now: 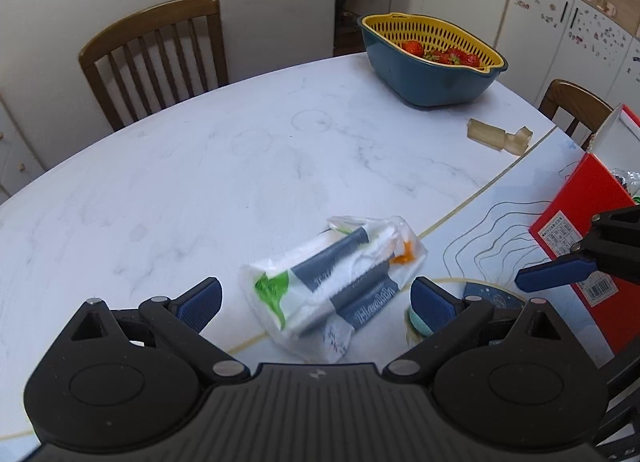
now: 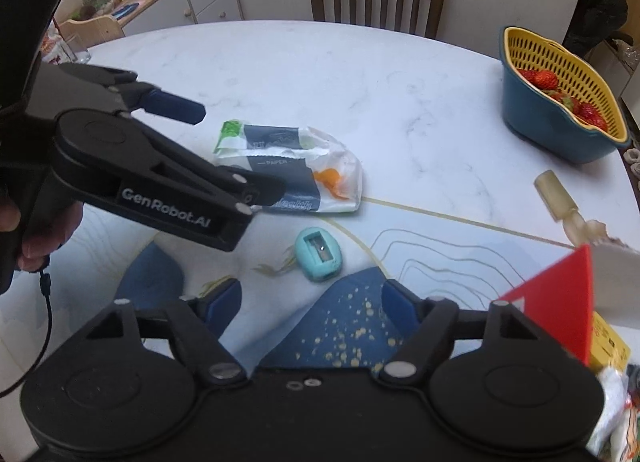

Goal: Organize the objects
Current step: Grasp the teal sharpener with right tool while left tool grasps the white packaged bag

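The tissue pack (image 1: 328,278) lies on the marble table (image 1: 200,182) at twelve o'clock from my left gripper (image 1: 316,300), between its spread, empty fingers; my right gripper (image 2: 310,298) gapes too.

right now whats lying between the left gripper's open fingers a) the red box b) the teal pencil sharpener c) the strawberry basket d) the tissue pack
d: in the left wrist view the tissue pack lies on the table between the left gripper's spread fingers, which do not touch it.
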Motion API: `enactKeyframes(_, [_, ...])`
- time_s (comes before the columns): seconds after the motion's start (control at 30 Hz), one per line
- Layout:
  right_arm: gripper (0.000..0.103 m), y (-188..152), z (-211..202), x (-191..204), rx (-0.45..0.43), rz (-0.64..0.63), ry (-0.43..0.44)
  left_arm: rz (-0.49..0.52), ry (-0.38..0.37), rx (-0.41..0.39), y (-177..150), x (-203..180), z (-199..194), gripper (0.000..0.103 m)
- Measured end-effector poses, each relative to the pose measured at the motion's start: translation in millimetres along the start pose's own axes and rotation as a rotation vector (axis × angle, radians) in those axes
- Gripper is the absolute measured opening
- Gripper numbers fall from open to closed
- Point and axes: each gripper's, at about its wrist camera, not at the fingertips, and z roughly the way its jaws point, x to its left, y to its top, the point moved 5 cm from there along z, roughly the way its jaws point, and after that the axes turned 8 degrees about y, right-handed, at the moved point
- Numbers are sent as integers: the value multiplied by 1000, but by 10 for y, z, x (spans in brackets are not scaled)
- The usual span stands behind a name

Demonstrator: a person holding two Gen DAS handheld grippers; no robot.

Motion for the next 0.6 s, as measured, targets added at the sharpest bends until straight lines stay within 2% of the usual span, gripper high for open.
enactKeyframes(0.13, [70, 43, 110, -24, 15, -8, 1, 49, -12, 10, 12, -29, 137, 101])
enactKeyframes(0.2, [64, 57, 157, -35, 20, -10, 5, 68, -13, 10, 19, -37, 193, 101])
enactKeyframes(0.3, [58, 76, 229, -48, 29, -10, 6, 78, -25, 10, 40, -41, 264, 100])
enactKeyframes(0.47, [49, 102, 300, -68, 37, -9, 7, 99, -28, 17, 48, -52, 361, 93])
enactKeyframes(0.6, [42, 113, 338, -84, 39, -10, 6, 108, -39, 16, 51, -65, 399, 92])
